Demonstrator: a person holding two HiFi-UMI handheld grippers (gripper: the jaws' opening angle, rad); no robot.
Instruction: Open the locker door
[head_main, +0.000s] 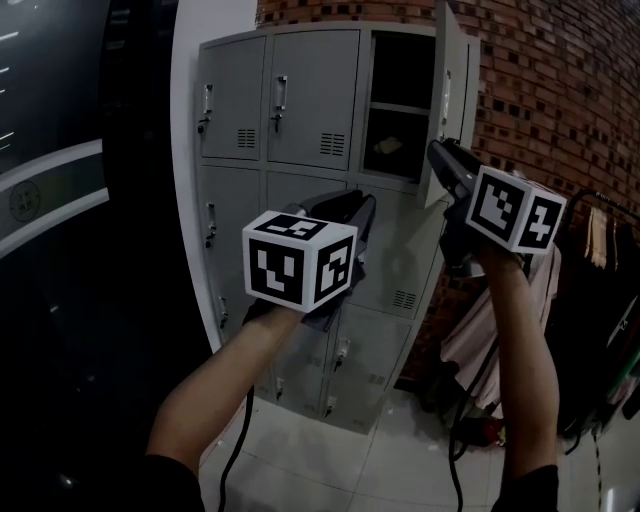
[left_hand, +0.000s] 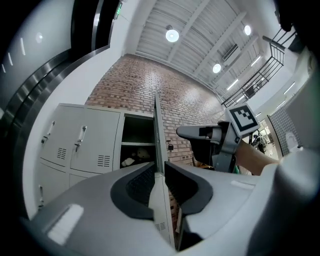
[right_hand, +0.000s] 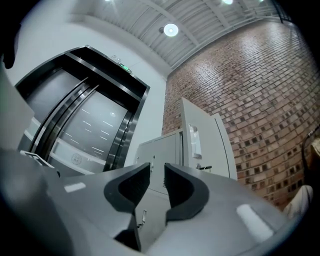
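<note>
Top-right locker door (head_main: 452, 100) stands open, swung out beside brick wall (head_main: 560, 90). Left tongs (left_hand: 159, 182) released, narrow gap, door edge seen thru it. Right tongs (right_hand: 157, 187) released, empty, near door.

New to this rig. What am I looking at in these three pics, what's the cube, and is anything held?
No robot: a person holds a two-jaw tool in each hand. The marker cube on each is part of it. One picture comes from a head camera; the other two come from cameras on the tools, looking along their jaws. Ahead stands a bank of grey lockers; its top right door is open. The left tool and right tool both have jaws slightly apart, gripping nothing.
</note>
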